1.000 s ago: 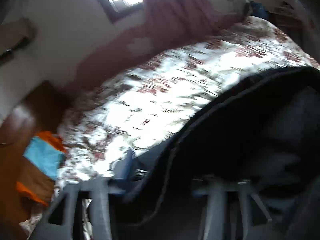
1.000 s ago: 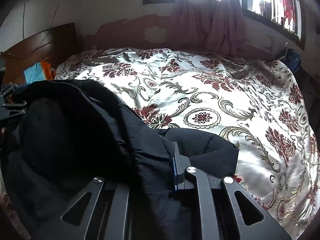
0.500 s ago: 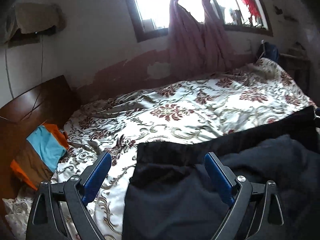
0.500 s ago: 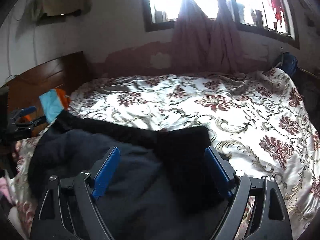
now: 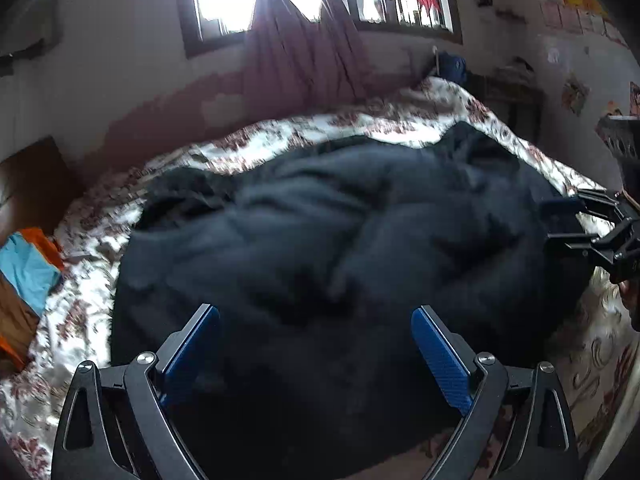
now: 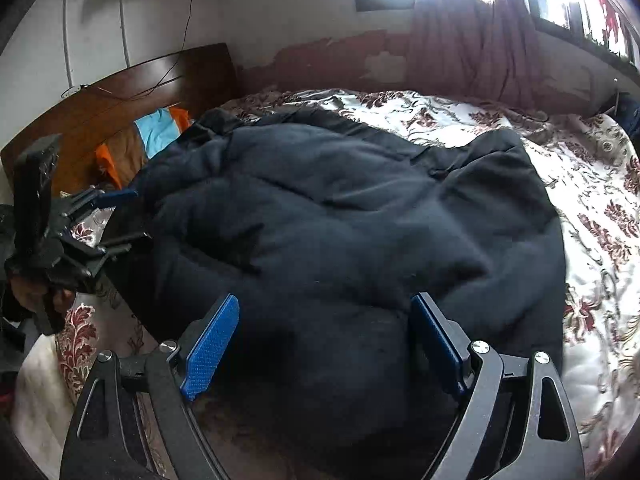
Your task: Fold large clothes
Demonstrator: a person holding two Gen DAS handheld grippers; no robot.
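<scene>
The left gripper (image 5: 316, 344) has black skeletal fingers with triangular cut-outs, silver screws at the pivots and blue dimpled pads (image 5: 440, 356). The right gripper (image 6: 324, 336) is built alike, its pads (image 6: 210, 344) the same blue. At nine o'clock in the right wrist view, a bare hand (image 6: 30, 292) grips a black handle.

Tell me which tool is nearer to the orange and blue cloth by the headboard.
Left. The left tool sits at the dark coat's edge just below the cloth; the right tool is across the coat, farther away.
</scene>
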